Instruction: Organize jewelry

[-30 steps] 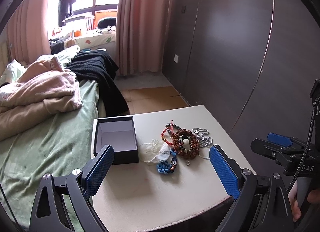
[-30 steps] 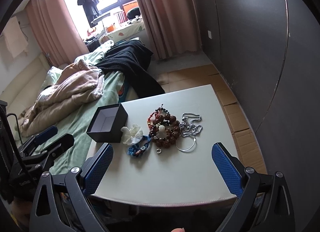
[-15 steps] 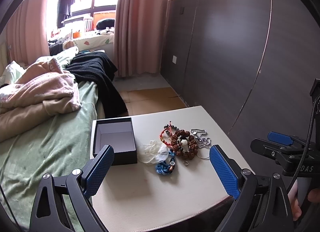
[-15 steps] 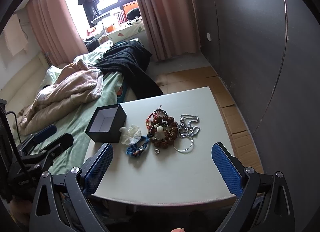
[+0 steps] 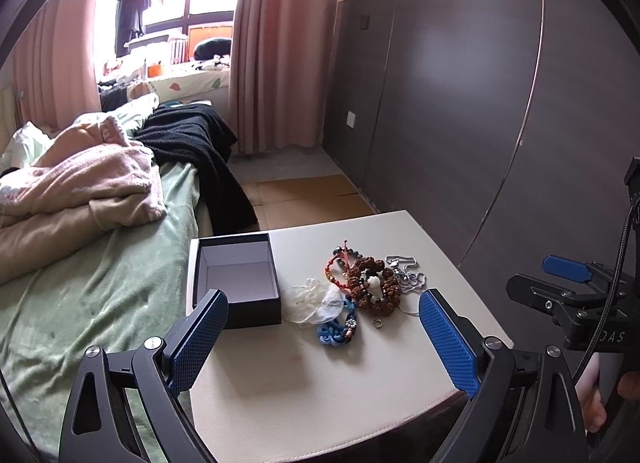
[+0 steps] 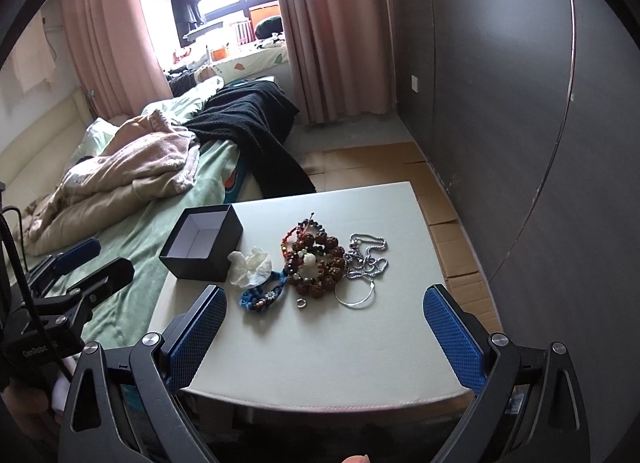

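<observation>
A pile of jewelry lies on a white table (image 5: 320,379): a brown bead bracelet (image 5: 374,287) (image 6: 316,261), a red cord bracelet (image 5: 336,263), a silver chain (image 5: 406,275) (image 6: 366,259), a silver bangle (image 6: 356,295), a blue knotted bracelet (image 5: 338,327) (image 6: 262,295), a white sheer scrunchie (image 5: 314,301) (image 6: 250,263) and a small ring (image 5: 377,323) (image 6: 301,304). An open, empty black box (image 5: 236,279) (image 6: 202,243) stands left of the pile. My left gripper (image 5: 324,343) and right gripper (image 6: 324,339) are open, empty, and held above the table's near edge.
A bed with a green sheet (image 5: 80,303), pink blankets (image 5: 80,179) and a black garment (image 5: 192,143) runs along the table's left side. A dark panel wall (image 5: 460,103) is on the right. Cardboard (image 6: 400,167) covers the floor beyond the table.
Both grippers have drawn back slightly from the table, so the jewelry and box look a little smaller. Nothing on the table has moved.
</observation>
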A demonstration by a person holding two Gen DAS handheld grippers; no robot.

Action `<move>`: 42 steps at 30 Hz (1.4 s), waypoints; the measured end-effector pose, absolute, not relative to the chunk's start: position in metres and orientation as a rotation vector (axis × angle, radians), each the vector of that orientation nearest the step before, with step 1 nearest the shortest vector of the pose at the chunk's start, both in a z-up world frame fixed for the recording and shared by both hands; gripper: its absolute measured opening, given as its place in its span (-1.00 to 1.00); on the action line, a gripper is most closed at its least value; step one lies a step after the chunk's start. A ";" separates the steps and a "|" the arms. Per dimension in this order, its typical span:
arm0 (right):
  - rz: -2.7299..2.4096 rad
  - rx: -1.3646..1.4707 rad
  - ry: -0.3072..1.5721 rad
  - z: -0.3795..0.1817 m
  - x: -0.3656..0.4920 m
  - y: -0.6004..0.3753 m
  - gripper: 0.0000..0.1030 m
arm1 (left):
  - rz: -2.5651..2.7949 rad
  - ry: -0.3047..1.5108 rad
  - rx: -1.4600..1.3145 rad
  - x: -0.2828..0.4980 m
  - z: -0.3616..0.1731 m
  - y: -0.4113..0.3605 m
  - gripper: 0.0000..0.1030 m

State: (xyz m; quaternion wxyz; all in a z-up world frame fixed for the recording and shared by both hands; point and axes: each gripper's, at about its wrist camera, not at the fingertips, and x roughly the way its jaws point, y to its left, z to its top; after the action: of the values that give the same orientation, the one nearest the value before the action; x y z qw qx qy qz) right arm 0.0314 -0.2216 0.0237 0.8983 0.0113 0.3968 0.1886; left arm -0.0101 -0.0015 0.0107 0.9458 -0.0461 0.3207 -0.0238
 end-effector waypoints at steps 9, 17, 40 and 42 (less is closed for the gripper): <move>0.387 -0.014 0.812 0.022 0.028 -0.218 0.93 | -0.046 0.652 -0.097 -0.016 0.009 0.006 0.87; 0.381 -0.020 0.788 0.023 0.029 -0.221 0.93 | -0.058 0.663 -0.094 -0.008 0.007 0.001 0.87; 0.119 0.286 0.903 -0.030 0.104 -0.279 0.93 | -0.093 0.828 -0.146 0.070 -0.044 -0.025 0.22; 0.108 0.321 0.927 -0.036 0.111 -0.283 0.93 | -0.104 0.854 -0.173 0.079 -0.053 -0.029 0.15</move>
State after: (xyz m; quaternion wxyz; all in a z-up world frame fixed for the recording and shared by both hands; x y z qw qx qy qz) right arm 0.1109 -0.2827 -0.0356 0.8808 0.1540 0.4447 0.0521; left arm 0.0794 -0.0285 -0.0526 0.9052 -0.0835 0.4136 -0.0501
